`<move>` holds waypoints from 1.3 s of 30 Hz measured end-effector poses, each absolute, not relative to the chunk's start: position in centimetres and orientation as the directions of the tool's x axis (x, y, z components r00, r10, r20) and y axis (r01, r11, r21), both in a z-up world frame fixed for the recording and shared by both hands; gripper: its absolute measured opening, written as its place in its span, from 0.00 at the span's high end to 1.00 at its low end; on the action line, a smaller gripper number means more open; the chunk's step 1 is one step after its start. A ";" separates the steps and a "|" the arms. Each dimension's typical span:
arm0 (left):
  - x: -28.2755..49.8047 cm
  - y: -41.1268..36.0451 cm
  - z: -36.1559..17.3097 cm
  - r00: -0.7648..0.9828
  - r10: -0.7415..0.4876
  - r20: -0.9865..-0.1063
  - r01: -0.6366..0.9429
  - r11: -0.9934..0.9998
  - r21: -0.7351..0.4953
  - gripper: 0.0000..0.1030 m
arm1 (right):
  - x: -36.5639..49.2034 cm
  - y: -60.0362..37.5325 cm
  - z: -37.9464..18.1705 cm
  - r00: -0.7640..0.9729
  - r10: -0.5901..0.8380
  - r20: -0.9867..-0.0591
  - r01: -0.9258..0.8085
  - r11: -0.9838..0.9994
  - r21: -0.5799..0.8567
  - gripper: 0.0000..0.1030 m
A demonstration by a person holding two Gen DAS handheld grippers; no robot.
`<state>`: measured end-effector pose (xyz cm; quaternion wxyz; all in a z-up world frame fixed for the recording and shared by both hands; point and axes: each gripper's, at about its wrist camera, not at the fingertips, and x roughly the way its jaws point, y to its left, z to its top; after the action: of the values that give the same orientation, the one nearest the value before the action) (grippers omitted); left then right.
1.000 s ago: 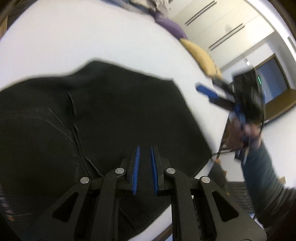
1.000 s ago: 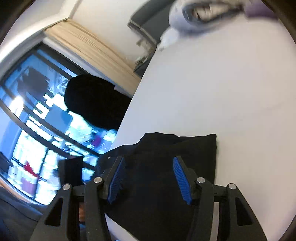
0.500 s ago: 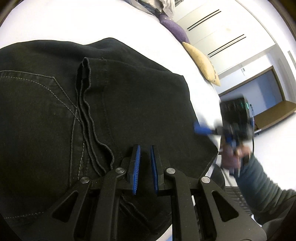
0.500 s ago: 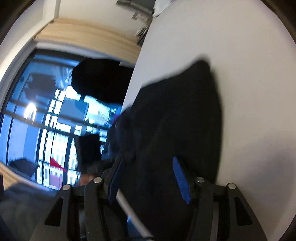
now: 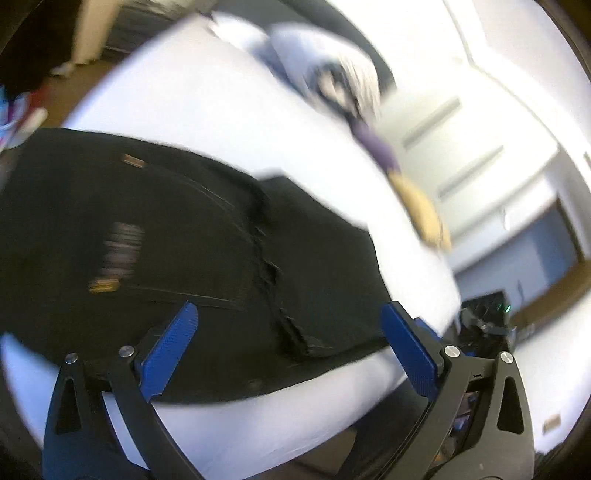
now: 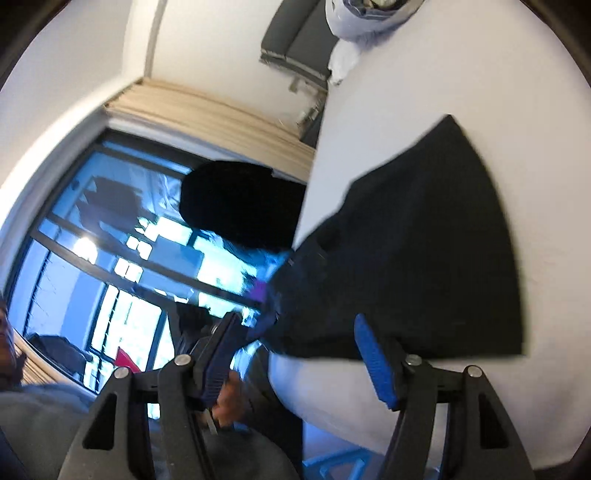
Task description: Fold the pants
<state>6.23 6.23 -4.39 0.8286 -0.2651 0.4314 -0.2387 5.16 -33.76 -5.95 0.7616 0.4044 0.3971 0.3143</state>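
The black pants (image 5: pixel 192 258) lie folded on the white table (image 5: pixel 207 122), near its front edge; they also show in the right wrist view (image 6: pixel 417 258). My left gripper (image 5: pixel 291 347) is open and empty, held just above the near edge of the pants. My right gripper (image 6: pixel 306 354) is open and empty, held above the table's near edge at the pants' front left corner. The left wrist view is blurred.
A heap of pale clothes (image 5: pixel 332 77) lies at the table's far end, with a purple cushion (image 5: pixel 376 147) and a yellow cushion (image 5: pixel 424 214) beside it. The heap also shows in the right wrist view (image 6: pixel 369 14). A window (image 6: pixel 110 258) stands to the left.
My left gripper has opened wide, let go of the pants and pulled back towards the table's near edge. My right gripper has stayed open and drawn back from over the pants.
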 end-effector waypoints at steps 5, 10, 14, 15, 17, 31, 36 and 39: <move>4.2 15.4 -5.5 0.610 -0.574 -0.547 -0.046 0.663 -0.747 0.02 | 8.2 -30.4 -6.2 0.484 0.824 -0.294 -0.144 0.407 0.902 0.34; 3.3 21.4 -9.1 0.677 -0.536 -0.503 -0.223 0.502 -0.835 0.02 | 10.6 -28.2 -7.5 0.476 0.840 -0.261 -0.089 0.341 0.936 0.34; 3.7 23.4 -11.0 0.679 -0.530 -0.507 -0.276 0.456 -0.846 0.02 | 11.4 -26.3 -7.3 0.446 0.851 -0.277 -0.095 0.352 0.931 0.34; 3.9 23.4 -11.5 0.678 -0.540 -0.499 -0.275 0.443 -0.853 0.02 | 11.3 -26.2 -7.3 0.439 0.853 -0.281 -0.096 0.355 0.930 0.34; 4.0 24.3 -12.2 0.672 -0.548 -0.498 -0.283 0.431 -0.857 0.02 | 11.5 -25.7 -7.2 0.434 0.854 -0.286 -0.094 0.360 0.928 0.34; 8.9 23.6 -15.9 0.703 -0.549 -0.452 -0.270 0.383 -0.883 0.12 | 11.5 -25.4 -8.3 0.420 0.858 -0.297 -0.064 0.355 0.933 0.34; 9.7 24.5 -17.4 0.695 -0.561 -0.449 -0.327 0.309 -0.893 0.56 | 11.7 -25.3 -8.8 0.430 0.843 -0.323 -0.035 0.373 0.927 0.34; 10.2 24.8 -17.9 0.688 -0.574 -0.444 -0.344 0.281 -0.896 0.69 | 12.0 -25.2 -9.4 0.429 0.824 -0.370 -0.005 0.412 0.911 0.34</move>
<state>10.15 24.77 -17.95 0.7009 -0.5940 0.3862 -0.0820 12.00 -25.21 -9.39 0.7109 0.4574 0.4477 0.2915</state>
